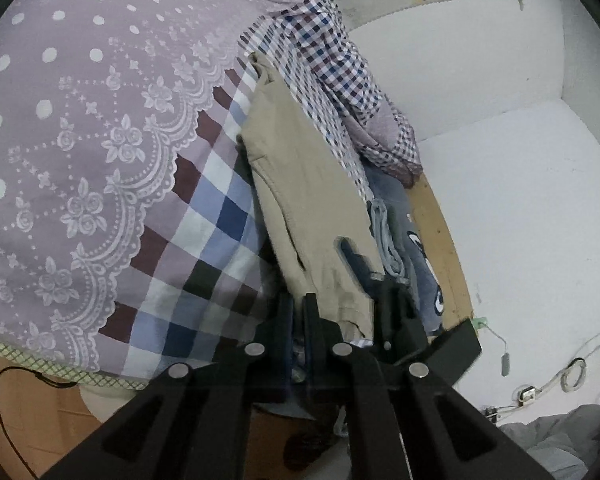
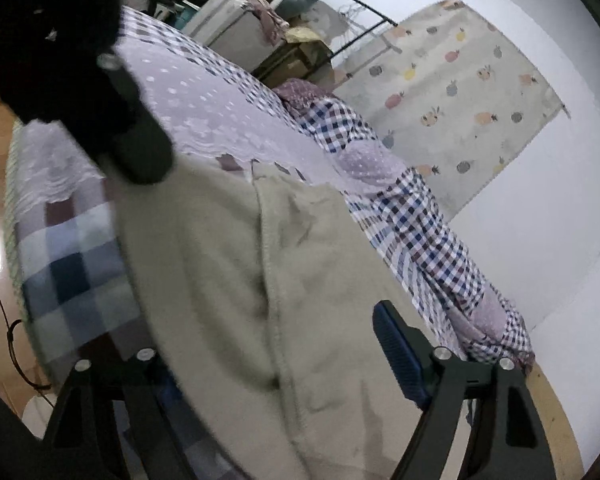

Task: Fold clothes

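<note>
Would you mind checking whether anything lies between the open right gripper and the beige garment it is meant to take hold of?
Nothing visible does. The beige garment already lies between the open fingers of the right gripper, draped over the checkered bedspread; no other item covers it there.

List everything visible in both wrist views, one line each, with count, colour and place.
khaki garment: one, beige, draped over the bed edge, lower end between the left gripper's fingers.
bedspread: one, lilac with white dots and lace, over the bed.
checked bedding: one, blue, maroon and white, under the lace and bunched along the far edge.
denim clothes: a few, blue, stacked right of the khaki garment.
rug: one, pale with fruit print, on the white floor.
boxes and clutter: several, mixed, beyond the bed.
cables: some, white, on the floor.
left gripper: one, black, shut on khaki garment.
right gripper: one, black with blue pads, open around the garment.
</note>
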